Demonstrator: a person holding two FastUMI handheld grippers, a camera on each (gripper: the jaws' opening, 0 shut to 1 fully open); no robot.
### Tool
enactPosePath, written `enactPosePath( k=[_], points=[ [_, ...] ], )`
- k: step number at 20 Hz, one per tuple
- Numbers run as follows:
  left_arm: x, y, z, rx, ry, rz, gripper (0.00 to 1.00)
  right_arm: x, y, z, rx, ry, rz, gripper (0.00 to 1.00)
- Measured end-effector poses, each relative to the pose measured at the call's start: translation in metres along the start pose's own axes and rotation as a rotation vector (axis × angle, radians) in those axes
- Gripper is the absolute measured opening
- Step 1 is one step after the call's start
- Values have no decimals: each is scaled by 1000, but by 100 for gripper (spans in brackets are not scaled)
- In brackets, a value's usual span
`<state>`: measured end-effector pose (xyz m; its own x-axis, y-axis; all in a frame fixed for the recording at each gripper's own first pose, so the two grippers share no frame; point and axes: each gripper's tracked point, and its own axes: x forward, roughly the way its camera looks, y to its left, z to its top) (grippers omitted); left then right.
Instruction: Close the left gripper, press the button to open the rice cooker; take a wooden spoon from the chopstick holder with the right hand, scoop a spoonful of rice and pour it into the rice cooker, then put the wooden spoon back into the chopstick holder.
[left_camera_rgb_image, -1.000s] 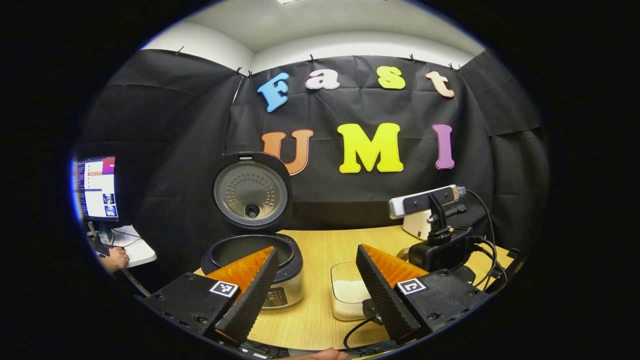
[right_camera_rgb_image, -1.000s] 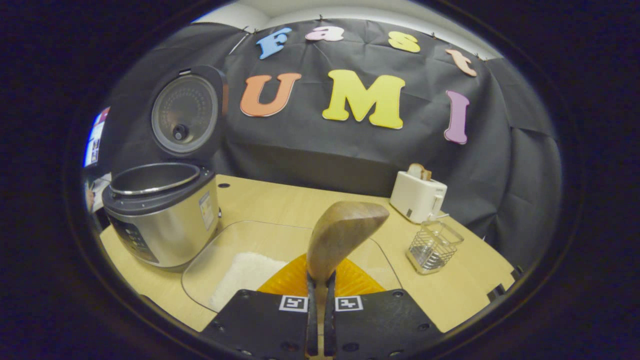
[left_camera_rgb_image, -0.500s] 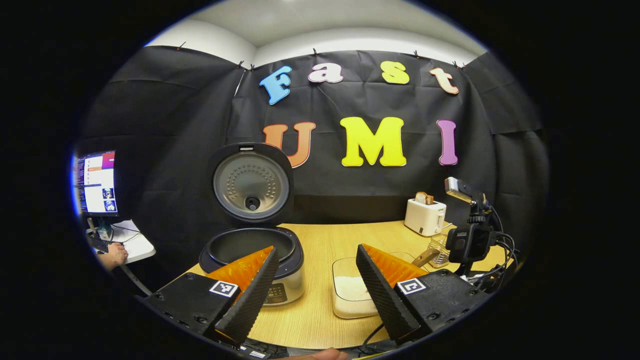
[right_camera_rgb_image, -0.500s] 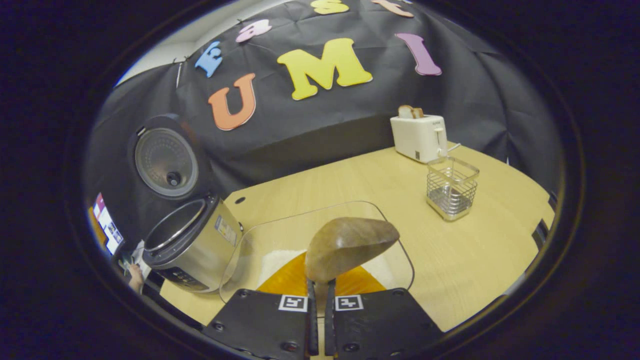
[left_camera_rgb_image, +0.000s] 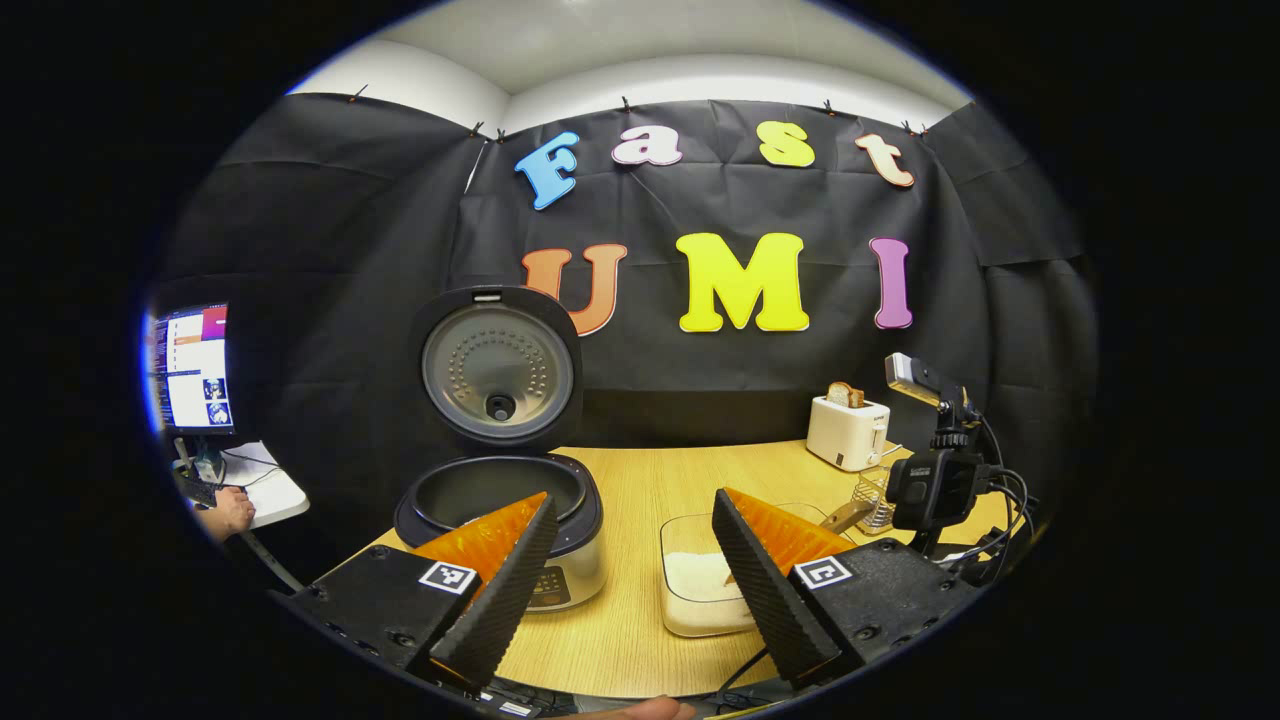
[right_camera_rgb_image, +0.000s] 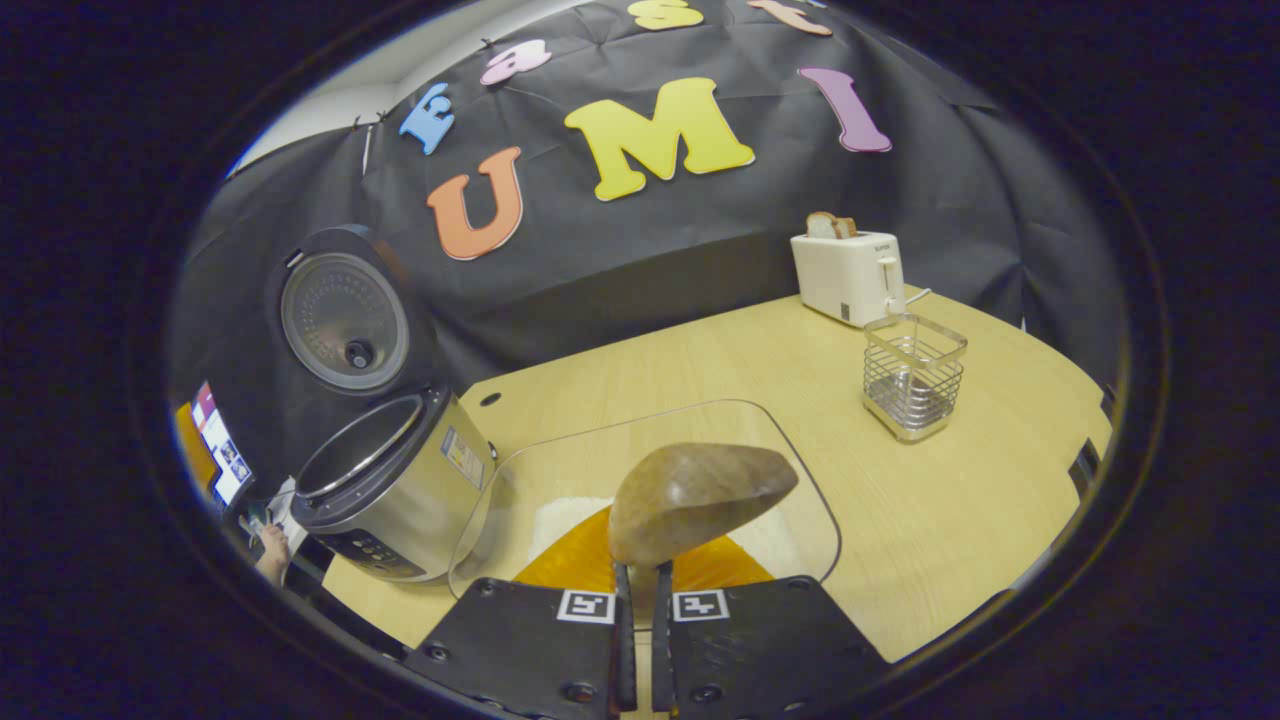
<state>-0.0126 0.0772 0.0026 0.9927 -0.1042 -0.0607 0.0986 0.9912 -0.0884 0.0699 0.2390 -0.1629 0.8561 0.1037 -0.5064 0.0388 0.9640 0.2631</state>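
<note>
Rice cooker (left_camera_rgb_image: 500, 515) lid already up, wooden spoon (right_camera_rgb_image: 690, 495) pinched in right tongs (right_camera_rgb_image: 640, 600) over the rice dish (right_camera_rgb_image: 650, 470), left tongs (left_camera_rgb_image: 620, 560) spread and idle; scoop, pour, return to chopstick holder (right_camera_rgb_image: 912, 375) remain

Left gripper (left_camera_rgb_image: 632, 580): fingers spread wide apart, nothing between them, pointing forward and level, fingertips at 7 and 5 o'clock of the left gripper view. Right gripper (right_camera_rgb_image: 637, 600): fingers drawn close together at 6 o'clock of the right gripper view, both pressing on the handle of the wooden spoon (right_camera_rgb_image: 690, 500); camera rolled, pitched downward. In the left gripper view it sits at 4 o'clock (left_camera_rgb_image: 935, 490).
</note>
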Motion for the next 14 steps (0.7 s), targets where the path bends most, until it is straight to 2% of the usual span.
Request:
enactPosePath(
  k=[3, 7, 11, 14],
  points=[
    [0, 2, -1, -10, 1, -2, 99, 1, 12, 1, 33, -3, 29, 6],
    [1, 4, -3, -15, 8, -2, 99, 5, 24, 0, 137, 22, 132, 5],
    [3, 7, -6, -26, 14, 2, 99, 5, 28, -2, 299, 87, 239, 6],
    [4, 8, -8, -25, 22, 8, 99, 0, 25, 0, 366, 109, 257, 5]
  ],
)
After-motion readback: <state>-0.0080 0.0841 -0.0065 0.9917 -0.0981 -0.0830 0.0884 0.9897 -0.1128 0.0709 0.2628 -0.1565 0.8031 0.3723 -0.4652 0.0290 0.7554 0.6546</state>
